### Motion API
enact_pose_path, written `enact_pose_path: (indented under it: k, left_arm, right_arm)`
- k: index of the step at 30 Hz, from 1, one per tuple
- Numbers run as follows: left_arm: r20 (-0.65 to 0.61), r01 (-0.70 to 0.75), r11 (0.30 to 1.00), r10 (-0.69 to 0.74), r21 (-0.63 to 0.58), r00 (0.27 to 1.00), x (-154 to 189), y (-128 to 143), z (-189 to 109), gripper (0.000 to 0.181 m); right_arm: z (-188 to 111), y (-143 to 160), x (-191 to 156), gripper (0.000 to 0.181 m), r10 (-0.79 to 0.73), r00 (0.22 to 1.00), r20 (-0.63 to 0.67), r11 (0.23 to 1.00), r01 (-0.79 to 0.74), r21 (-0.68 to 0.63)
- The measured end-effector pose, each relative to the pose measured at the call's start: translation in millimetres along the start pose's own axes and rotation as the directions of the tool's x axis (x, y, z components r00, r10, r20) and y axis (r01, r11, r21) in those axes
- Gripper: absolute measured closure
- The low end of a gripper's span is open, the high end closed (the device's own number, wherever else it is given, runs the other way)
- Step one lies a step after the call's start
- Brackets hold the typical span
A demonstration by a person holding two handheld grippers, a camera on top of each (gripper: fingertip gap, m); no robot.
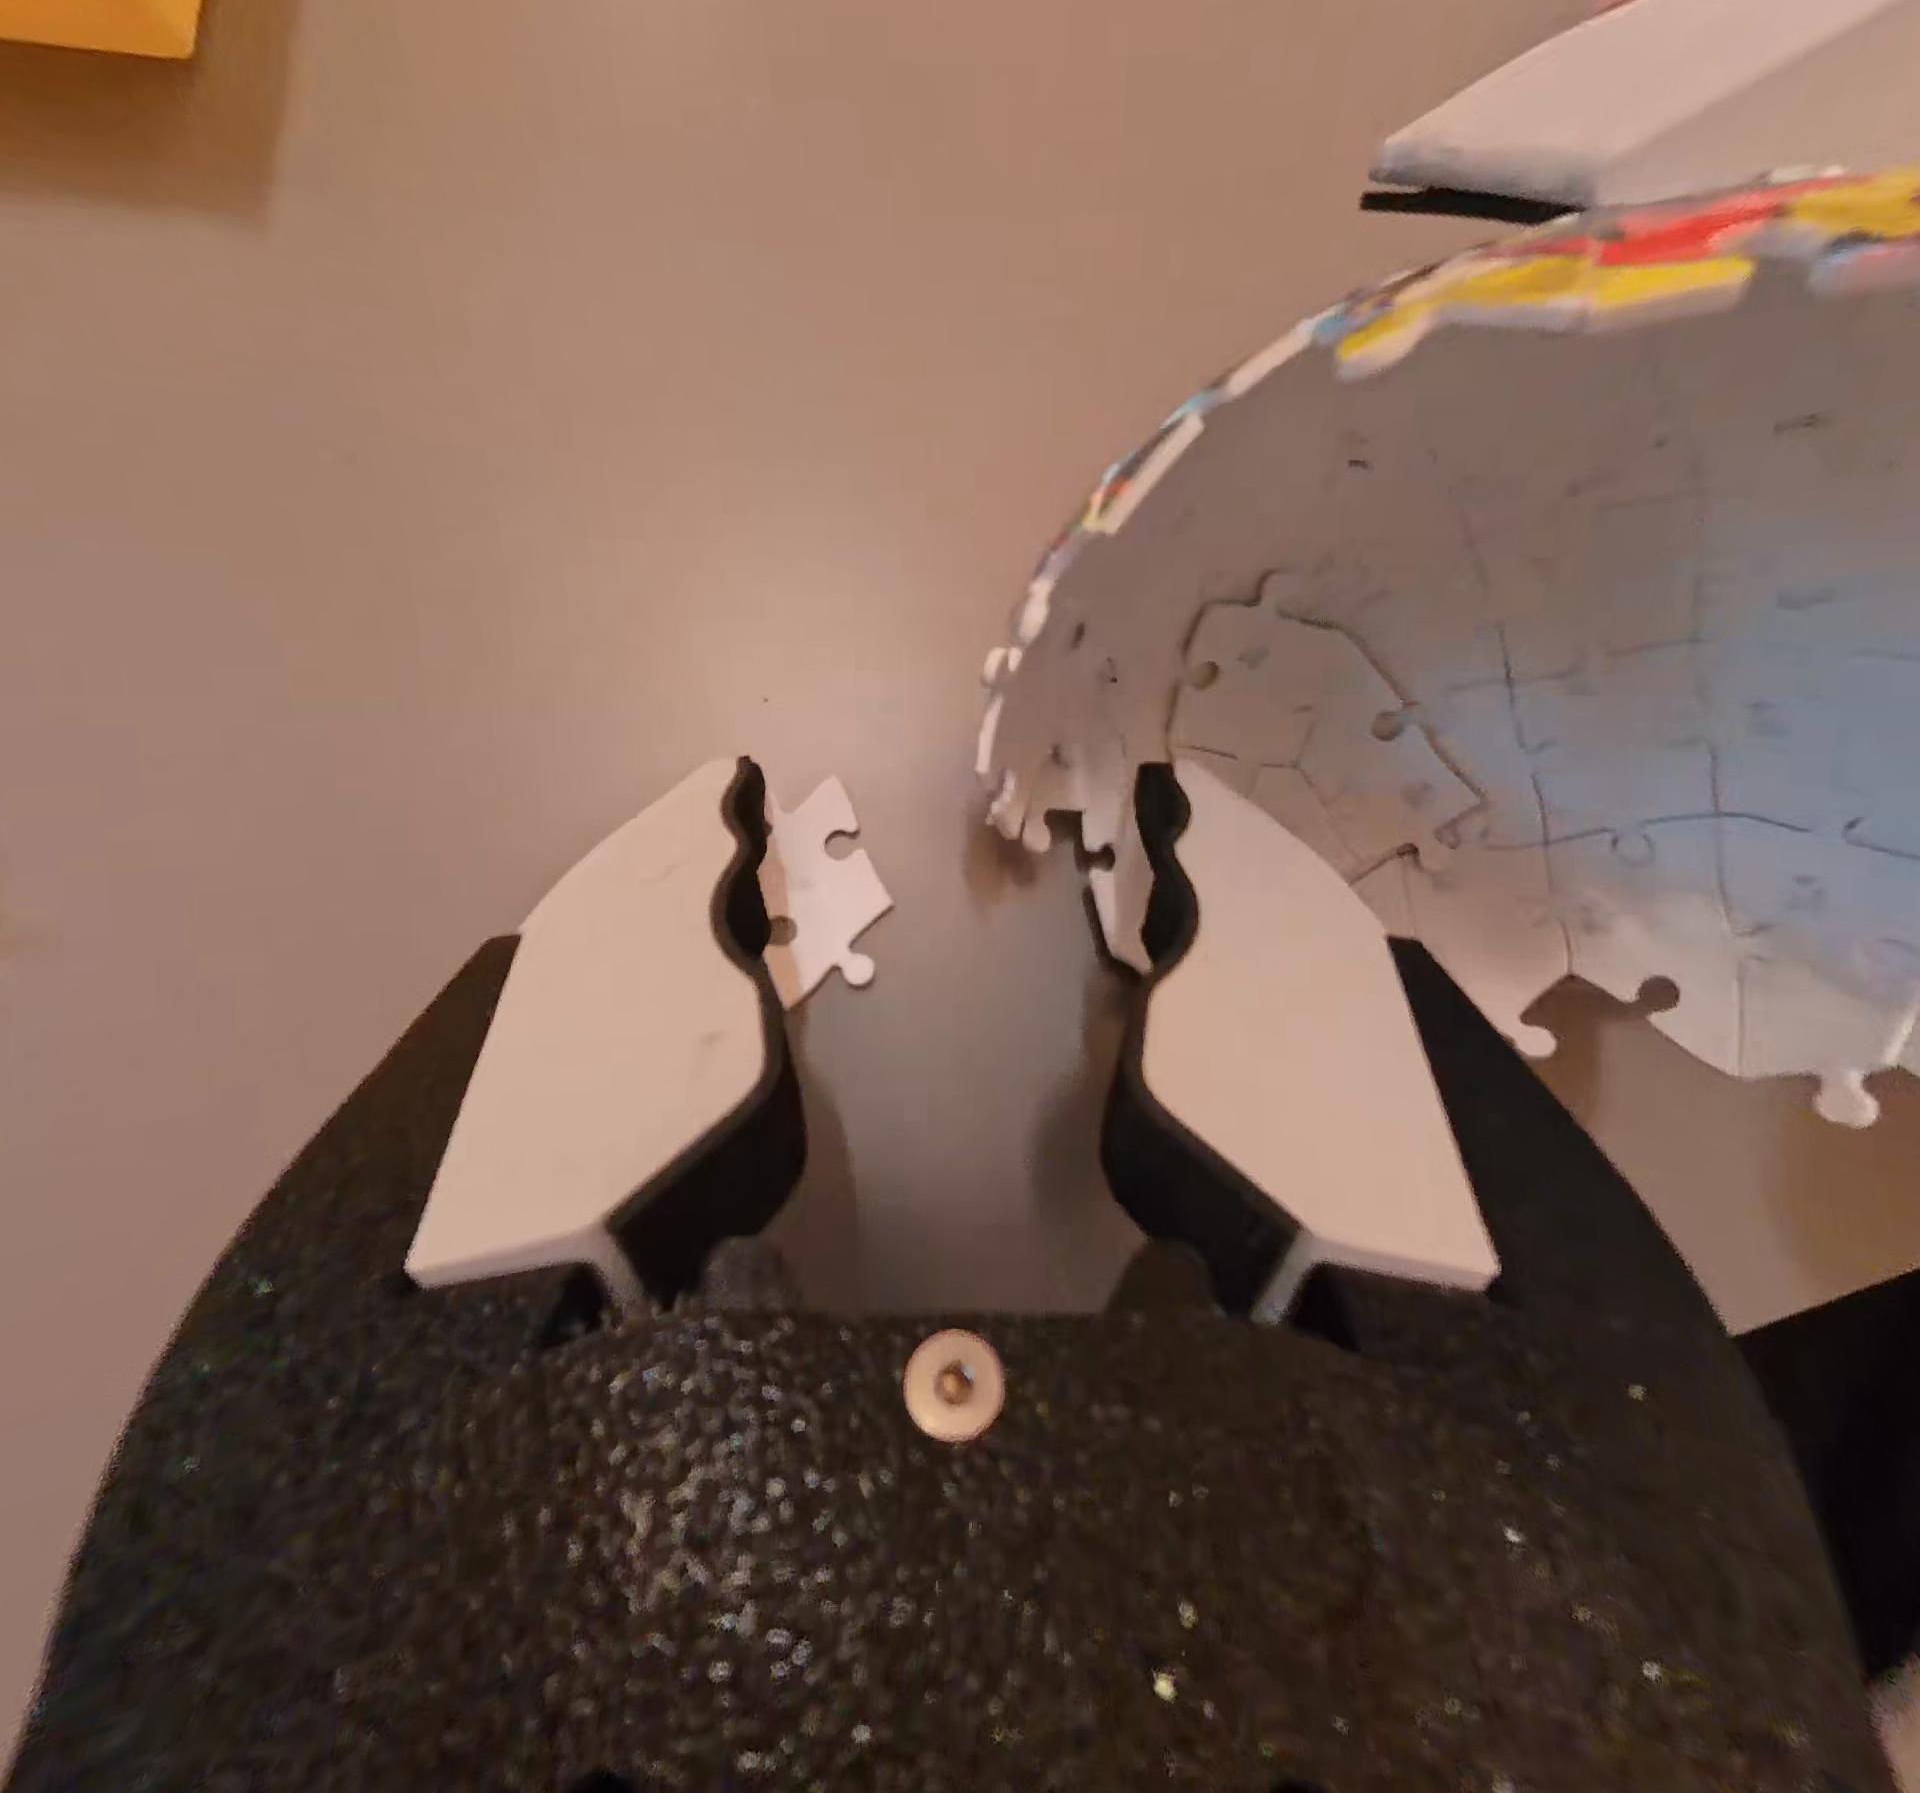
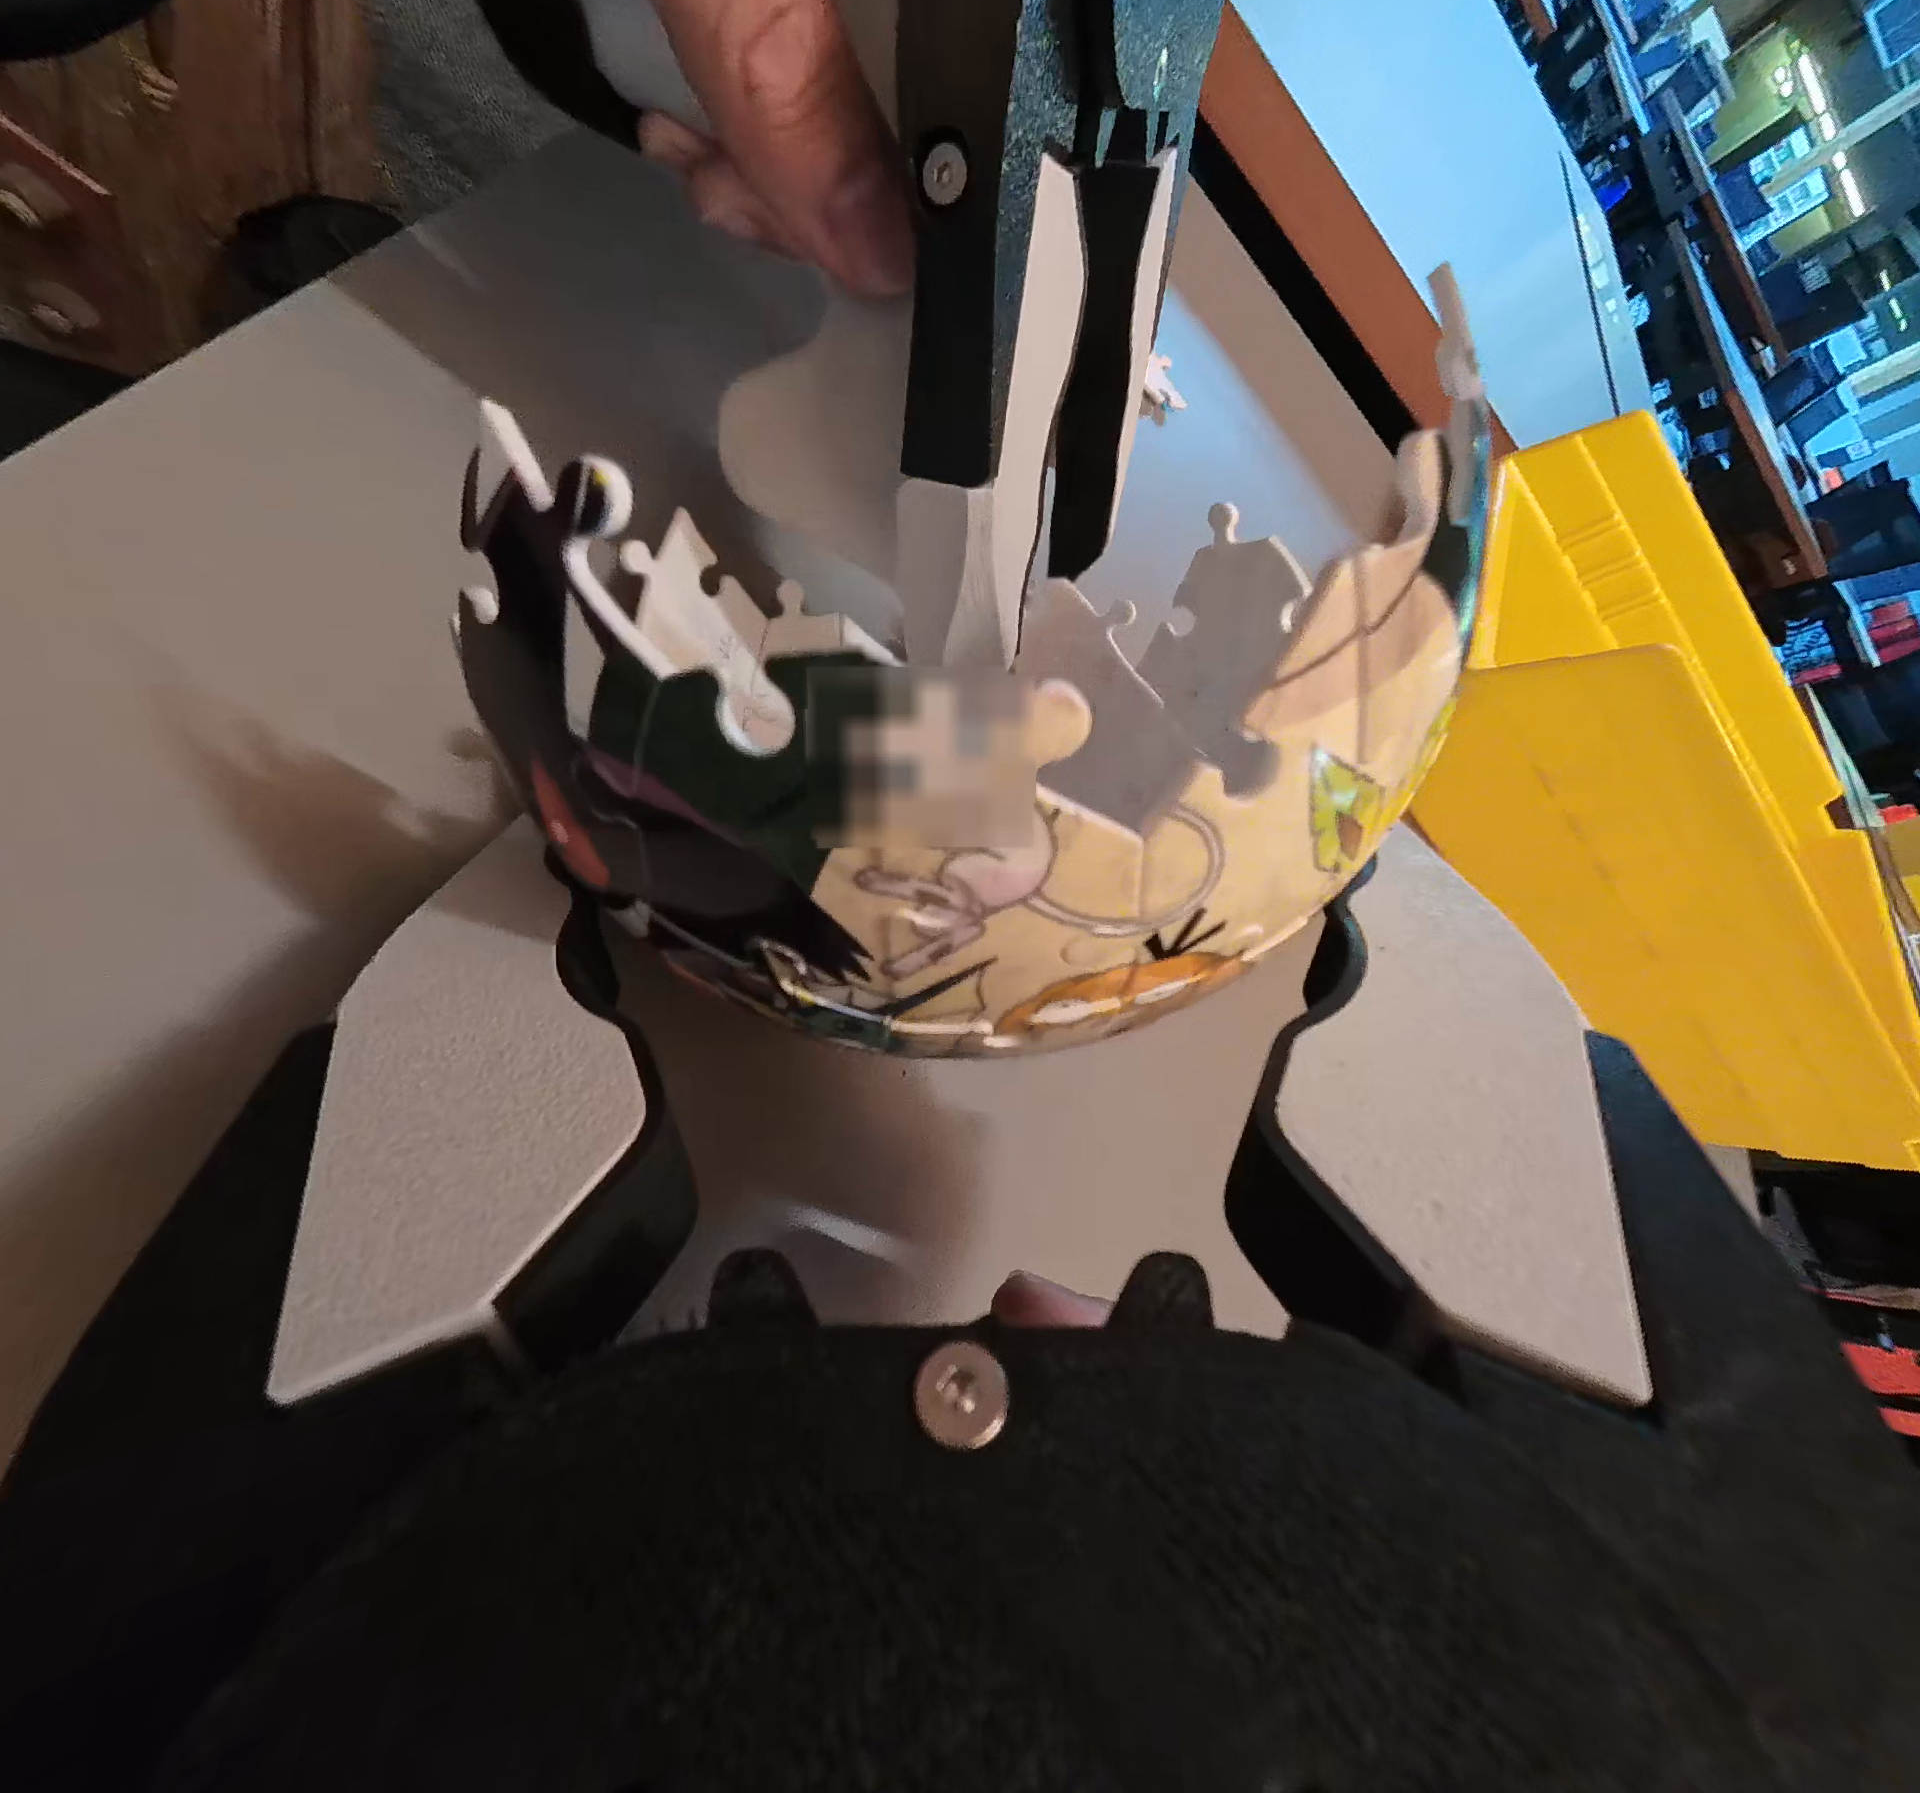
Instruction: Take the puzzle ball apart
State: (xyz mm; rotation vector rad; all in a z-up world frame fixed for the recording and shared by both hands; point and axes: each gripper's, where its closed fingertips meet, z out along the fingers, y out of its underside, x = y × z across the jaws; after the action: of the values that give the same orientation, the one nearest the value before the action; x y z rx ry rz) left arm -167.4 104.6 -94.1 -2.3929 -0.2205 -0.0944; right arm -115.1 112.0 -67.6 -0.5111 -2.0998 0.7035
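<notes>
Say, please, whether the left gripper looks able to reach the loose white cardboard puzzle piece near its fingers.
Probably yes: the left gripper is open, and the loose white cardboard puzzle piece lies uncovered between its fingers.

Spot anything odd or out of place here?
Mostly expected: the puzzle ball is a jagged open shell, held by the right gripper. One oddity: a loose white piece rests against the open left gripper's finger, not clamped.

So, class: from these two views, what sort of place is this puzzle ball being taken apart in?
Probably a workshop or storeroom. The puzzle ball sits on a plain grey table, yellow plastic bins stand beside it, and crowded storage shelves fill the background.
</notes>
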Motion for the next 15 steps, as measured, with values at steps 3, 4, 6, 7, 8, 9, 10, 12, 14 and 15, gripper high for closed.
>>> enact_pose_path:
  k: [3,4,6,7,8,9,10,12,14,15]
  left_arm:
    - [-0.016,-0.004,1.000,0.004,0.010,1.000,6.0,-2.5,-2.1,0.107]
    - [-0.003,0.003,1.000,-0.003,0.016,1.000,4.7,-3.6,-3.5,0.107]
    - [-0.017,0.029,0.999,-0.029,0.016,0.999,5.1,-3.4,-3.9,0.107]
    - [-0.027,0.040,0.999,-0.040,0.008,0.999,4.9,-1.8,-3.3,0.107]
    - [-0.024,0.044,0.999,-0.044,0.001,0.999,2.7,-0.1,-3.1,0.107]
    - [-0.011,0.043,0.999,-0.043,-0.003,0.999,-0.5,1.4,-3.8,0.107]
    - [0.001,0.036,0.999,-0.036,-0.005,0.999,-3.5,2.4,-5.1,0.107]
    - [0.020,0.030,1.000,-0.030,0.005,0.999,-8.9,0.9,-7.8,0.108]
    - [0.033,0.023,1.000,-0.024,0.017,0.999,-14.4,-2.2,-10.1,0.110]
    - [0.054,0.025,0.999,-0.026,0.022,0.998,-19.9,-3.3,-11.0,0.111]
  right_arm:
    - [0.1,-0.3,0.0,0.050,-0.001,1.000,-0.001,1.000,0.001,0.000]
    - [0.1,-0.9,-0.1,0.049,-0.005,1.000,-0.004,1.000,0.005,0.001]
    - [0.5,-2.5,-0.3,0.049,-0.018,1.000,-0.008,1.000,0.018,0.002]
    - [0.7,-3.1,-0.4,0.049,-0.024,1.000,-0.008,1.000,0.024,0.000]
    - [0.8,-3.5,-0.5,0.049,-0.029,1.000,-0.008,1.000,0.029,-0.004]
    - [0.9,-3.6,-0.5,0.049,-0.034,0.999,-0.009,0.999,0.034,-0.007]
    - [0.8,-3.9,-0.5,0.049,-0.038,0.999,-0.008,0.999,0.038,-0.010]
    - [1.2,-3.9,-0.5,0.050,-0.039,0.999,-0.005,0.999,0.039,-0.014]
    - [1.8,-3.4,-0.7,0.050,-0.037,0.999,0.003,0.999,0.037,-0.023]
    - [2.2,-3.3,-0.8,0.049,-0.037,0.999,0.009,0.999,0.037,-0.029]
